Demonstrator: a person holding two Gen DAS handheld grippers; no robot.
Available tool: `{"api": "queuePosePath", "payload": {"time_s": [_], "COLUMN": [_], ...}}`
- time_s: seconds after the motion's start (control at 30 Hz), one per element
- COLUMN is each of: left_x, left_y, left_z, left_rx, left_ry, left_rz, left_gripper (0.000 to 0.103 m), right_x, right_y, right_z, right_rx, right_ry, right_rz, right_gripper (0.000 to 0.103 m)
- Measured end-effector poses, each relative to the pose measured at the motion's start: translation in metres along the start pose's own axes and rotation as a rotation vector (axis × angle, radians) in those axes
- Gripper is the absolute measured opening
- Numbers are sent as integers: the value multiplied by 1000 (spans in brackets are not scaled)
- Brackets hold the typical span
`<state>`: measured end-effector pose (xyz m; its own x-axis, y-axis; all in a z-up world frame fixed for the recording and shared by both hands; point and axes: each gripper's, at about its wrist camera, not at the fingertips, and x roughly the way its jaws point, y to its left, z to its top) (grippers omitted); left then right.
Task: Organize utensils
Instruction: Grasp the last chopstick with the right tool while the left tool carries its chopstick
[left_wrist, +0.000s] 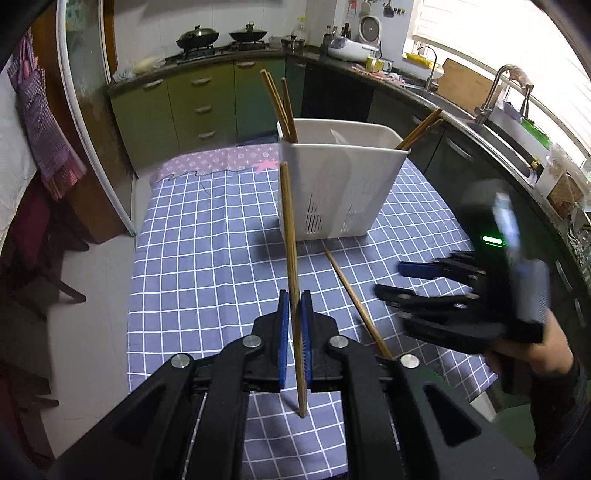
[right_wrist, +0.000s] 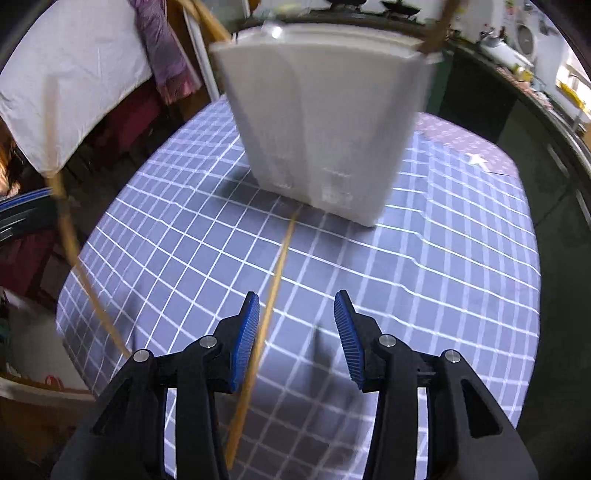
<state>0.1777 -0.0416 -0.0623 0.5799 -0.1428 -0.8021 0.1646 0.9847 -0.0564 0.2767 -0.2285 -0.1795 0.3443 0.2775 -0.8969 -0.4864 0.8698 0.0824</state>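
My left gripper (left_wrist: 294, 295) is shut on a wooden chopstick (left_wrist: 290, 229) and holds it upright in front of the white utensil holder (left_wrist: 343, 184). Several chopsticks (left_wrist: 284, 107) stand in the holder's corners. Another chopstick (left_wrist: 351, 291) lies flat on the checked tablecloth (left_wrist: 207, 258), running from the holder's base toward me. My right gripper (right_wrist: 297, 299) is open above that lying chopstick (right_wrist: 273, 280), which passes just inside its left pad without being pressed. The holder (right_wrist: 325, 122) stands blurred ahead of it. The held chopstick (right_wrist: 70, 236) shows at the left.
A person's hand (left_wrist: 535, 354) holds the right gripper (left_wrist: 389, 278) at the table's right edge. Green cabinets and a counter with woks (left_wrist: 197, 37) lie beyond the table, a sink (left_wrist: 509, 147) to the right, and a dark chair (left_wrist: 40, 266) and a hanging cloth to the left.
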Motion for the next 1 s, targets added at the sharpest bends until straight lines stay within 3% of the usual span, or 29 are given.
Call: {"api": "queuePosePath", "payload": {"time_s": [0.17, 0.33, 0.53, 0.63, 0.8, 1.0], "left_x": [-16, -25, -27, -27, -28, -23], "left_y": [1, 0, 1, 2, -2, -1], "left_z": [-5, -10, -12, -12, -13, -15], "left_rx": [19, 45, 49, 53, 67, 69], "left_ry": [-27, -63, -69, -69, -73, -50], "left_rz": [2, 18, 11, 11, 17, 10], "left_gripper": [6, 6, 6, 6, 6, 6], "right_x": [33, 47, 63, 65, 67, 33], "right_y": [11, 17, 23, 25, 24, 22], "right_z": [15, 25, 32, 33, 34, 30], "right_rx": [-20, -27, -20, -18, -8, -10], "right_ry": [72, 92, 136, 134, 130, 38], "right_rz": [-19, -29, -26, -33, -43, -9], "right_gripper": [35, 34, 26, 25, 8, 7]}}
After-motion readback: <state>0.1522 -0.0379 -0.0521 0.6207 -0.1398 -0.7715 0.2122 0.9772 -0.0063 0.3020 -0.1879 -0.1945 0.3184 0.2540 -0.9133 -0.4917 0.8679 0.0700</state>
